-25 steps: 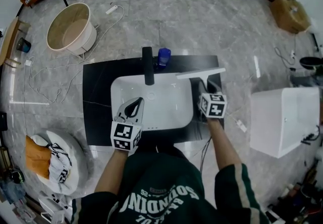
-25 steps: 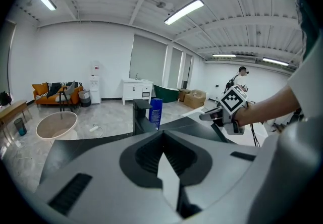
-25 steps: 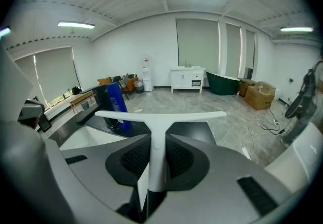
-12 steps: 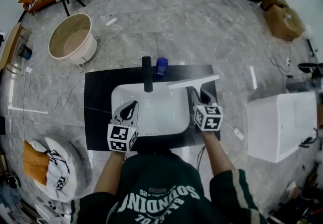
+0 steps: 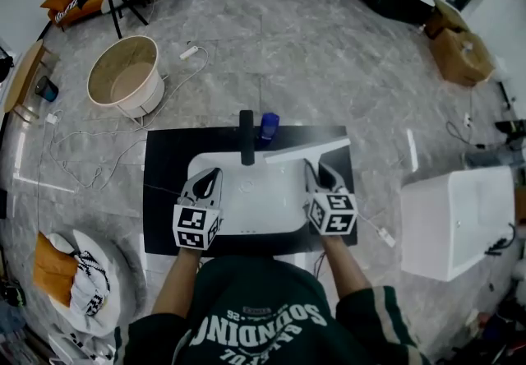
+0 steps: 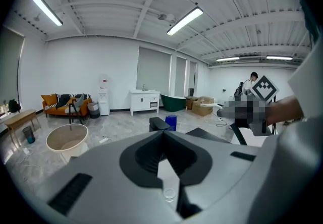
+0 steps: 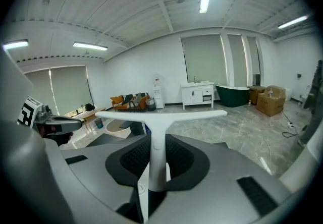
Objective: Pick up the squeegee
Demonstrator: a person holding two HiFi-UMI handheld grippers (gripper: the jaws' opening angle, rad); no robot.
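The squeegee is white, with a long blade and a slim handle. My right gripper is shut on that handle and holds it in the air over the right part of the white sink. In the right gripper view the handle stands upright between the pads, with the blade lying crosswise above them. My left gripper hovers over the sink's left part, shut with nothing in it. In the left gripper view its fingertips meet, and the sink shows below them.
The sink sits in a black counter with a black faucet and a blue bottle at its back edge. A beige tub stands on the floor at far left, a white box at right. Cables lie around the counter.
My right gripper has risen with the squeegee and drawn it inward from the sink's right rim. The left gripper has also lifted a little. Neither jaw setting has changed.
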